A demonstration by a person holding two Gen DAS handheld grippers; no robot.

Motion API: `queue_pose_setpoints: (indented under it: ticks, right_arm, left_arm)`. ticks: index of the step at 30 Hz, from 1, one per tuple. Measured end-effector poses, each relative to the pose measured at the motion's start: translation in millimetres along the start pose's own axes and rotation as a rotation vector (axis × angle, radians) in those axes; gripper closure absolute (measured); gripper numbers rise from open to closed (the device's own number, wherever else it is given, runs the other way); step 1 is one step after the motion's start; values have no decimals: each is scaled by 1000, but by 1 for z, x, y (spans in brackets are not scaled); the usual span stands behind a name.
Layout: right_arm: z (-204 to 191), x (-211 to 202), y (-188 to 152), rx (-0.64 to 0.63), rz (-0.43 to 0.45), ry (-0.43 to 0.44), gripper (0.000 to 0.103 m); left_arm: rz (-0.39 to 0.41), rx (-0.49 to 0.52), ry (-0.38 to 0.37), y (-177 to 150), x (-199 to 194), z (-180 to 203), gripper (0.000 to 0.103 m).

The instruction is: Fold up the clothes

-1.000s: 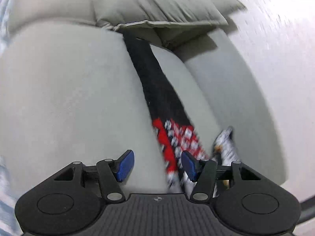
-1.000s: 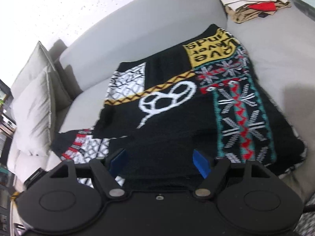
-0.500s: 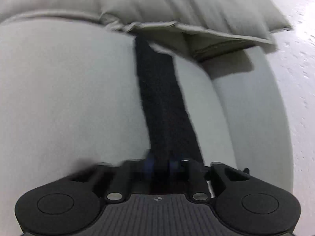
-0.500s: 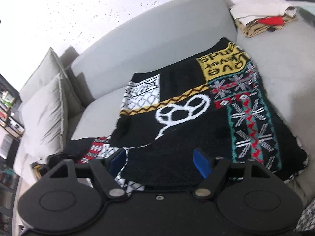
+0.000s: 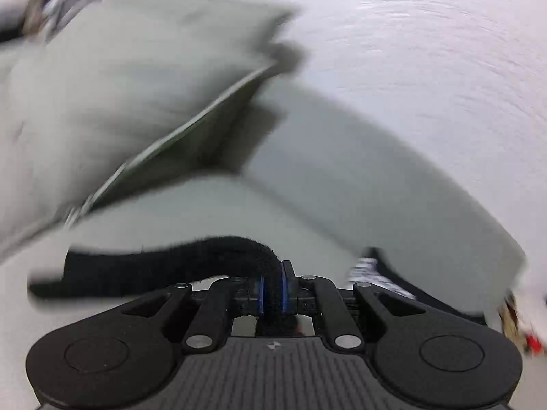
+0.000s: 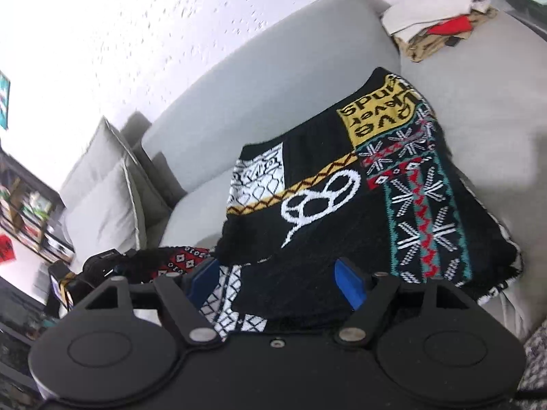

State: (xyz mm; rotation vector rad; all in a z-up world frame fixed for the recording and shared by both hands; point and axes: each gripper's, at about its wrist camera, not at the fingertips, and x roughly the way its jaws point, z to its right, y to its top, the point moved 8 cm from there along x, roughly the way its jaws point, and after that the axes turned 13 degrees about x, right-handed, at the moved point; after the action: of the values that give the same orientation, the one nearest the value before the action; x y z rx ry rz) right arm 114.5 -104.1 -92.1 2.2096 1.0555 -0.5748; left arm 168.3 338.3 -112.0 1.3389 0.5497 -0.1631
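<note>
Sweater (image 6: 342,201) spread on sofa (image 6: 239,78); left gripper (image 5: 271,287) clamped on black sleeve (image 5: 164,259), right gripper (image 6: 277,282) apart at frame bottom. Risk: thin pinch slips mid-swing, sleeve drops.

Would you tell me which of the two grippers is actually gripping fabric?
The left gripper: shut on the sweater's black sleeve. The right gripper hangs open.

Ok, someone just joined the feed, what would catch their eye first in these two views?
Probably the loud patchwork sweater, spread across the grey sofa in the right wrist view, with its yellow lettered patch at the far corner. Next, the left tongs, shut on the sweater's black sleeve, low in the blurred left wrist view. The right tongs hang open over the sweater's near edge.
</note>
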Motion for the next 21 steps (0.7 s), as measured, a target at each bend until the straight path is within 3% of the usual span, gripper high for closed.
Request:
queue_pose_setpoints:
  ticks: [3,7,11,13,14,16,18,21]
  right_arm:
    - [13,-19,12,48,28,22,29]
    - [36,-46,34,110,99,38,29]
    - [63,-67,51,181,156,45,27]
    - [77,-69,56,206,166,26,27]
    - [84,-68,58,205,166,5,27]
    - [94,-65,59,207,161,-26,27]
    - [102,-58,58,205,142,-37,26]
    - [110,-39,55,192,110,-60,26]
  left_arm:
    - [75,201,-50,11,-33,78,95]
    - [117,436,-153,-19,-71,187,95]
    - [-39,613,-249,-108,-65,269,93]
    - [-230,684,-292,-166,-45,289,88]
    - [-285,717,-303,-186,-43,293,86]
    - [-285,792,-295,-205,-52,297,86]
    - [-258,806,-310,-198,-69,293,71]
    - [-211,776,-314,-176,-94,277,60]
